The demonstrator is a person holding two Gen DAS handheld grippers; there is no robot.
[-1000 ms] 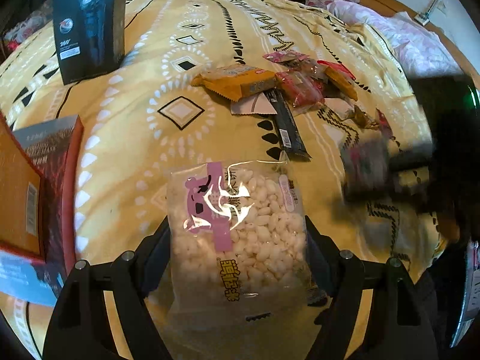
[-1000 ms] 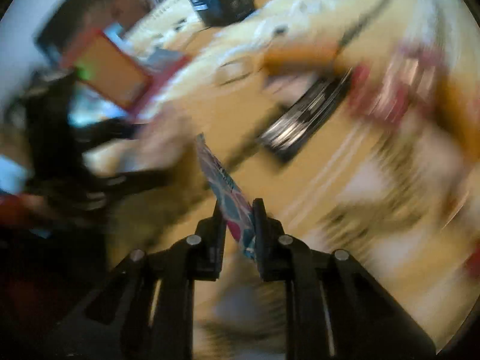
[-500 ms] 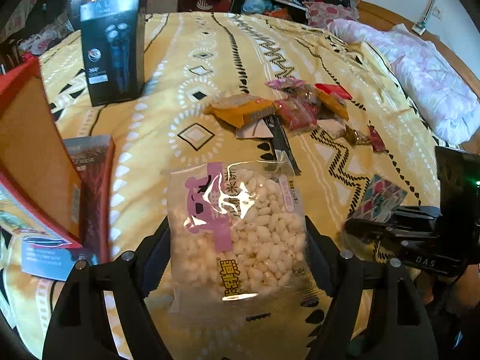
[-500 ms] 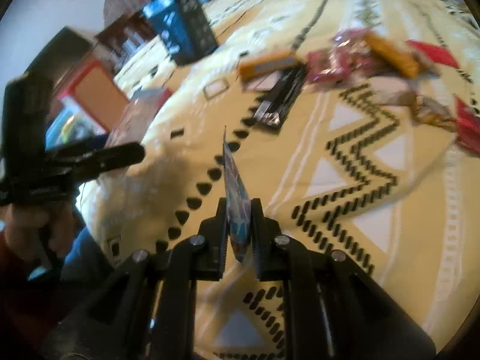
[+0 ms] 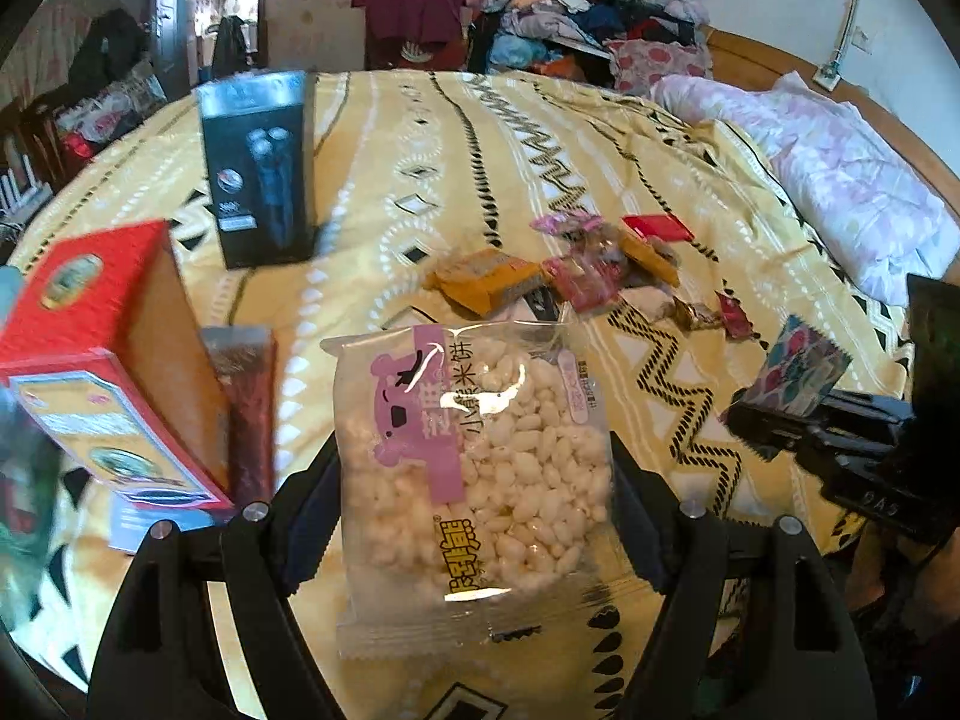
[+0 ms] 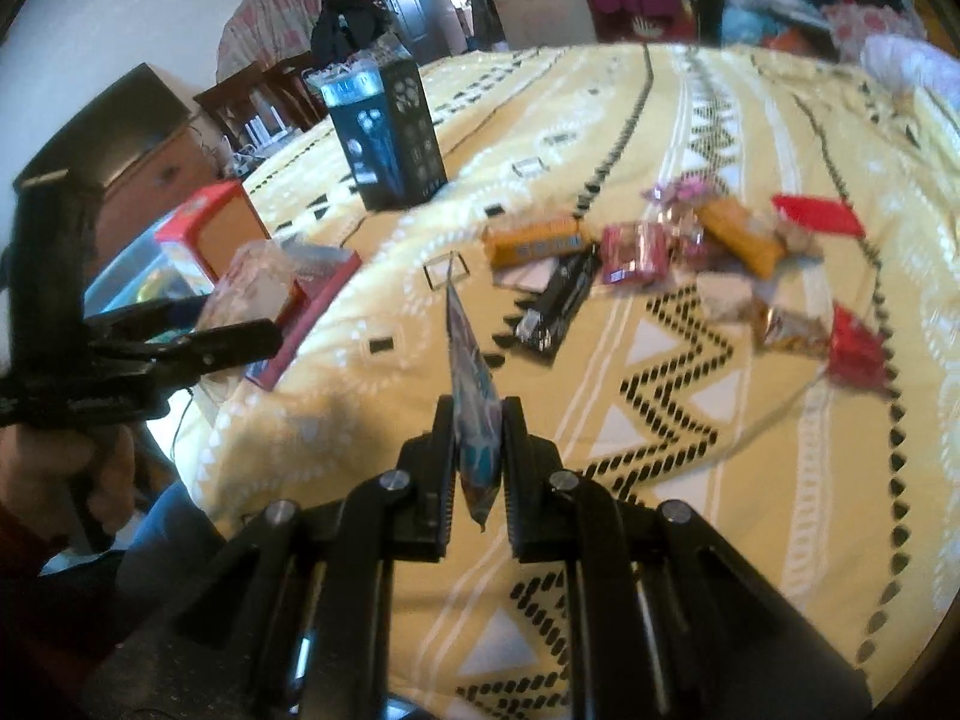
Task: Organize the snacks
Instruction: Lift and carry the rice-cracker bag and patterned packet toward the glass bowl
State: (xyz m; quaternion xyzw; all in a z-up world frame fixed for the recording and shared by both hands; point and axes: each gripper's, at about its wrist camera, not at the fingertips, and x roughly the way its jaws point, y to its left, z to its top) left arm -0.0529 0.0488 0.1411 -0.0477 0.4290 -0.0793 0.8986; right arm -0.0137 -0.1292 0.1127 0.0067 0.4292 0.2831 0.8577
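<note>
My left gripper (image 5: 474, 498) is shut on a clear bag of puffed rice cakes (image 5: 474, 456) with a pink label, held above the yellow bedspread (image 5: 480, 138). It also shows in the right wrist view (image 6: 240, 342) with the bag (image 6: 258, 285). My right gripper (image 6: 477, 420) is shut on a thin blue and pink patterned snack packet (image 6: 471, 384), held edge-on; the packet shows in the left wrist view (image 5: 801, 372) at the right. A pile of snack packets (image 6: 678, 246) lies on the bed, with a black bar (image 6: 558, 300) and an orange packet (image 6: 534, 240).
A black shaver box (image 5: 258, 168) stands at the back left. A red and orange carton (image 5: 114, 372) and a dark red box (image 5: 246, 402) sit at the left edge. A pink quilt (image 5: 840, 162) lies at the right. Clothes are piled behind the bed.
Both grippers have risen and pulled back from the bed with their packets still held. The snack pile now looks farther off and the red carton has come into fuller view.
</note>
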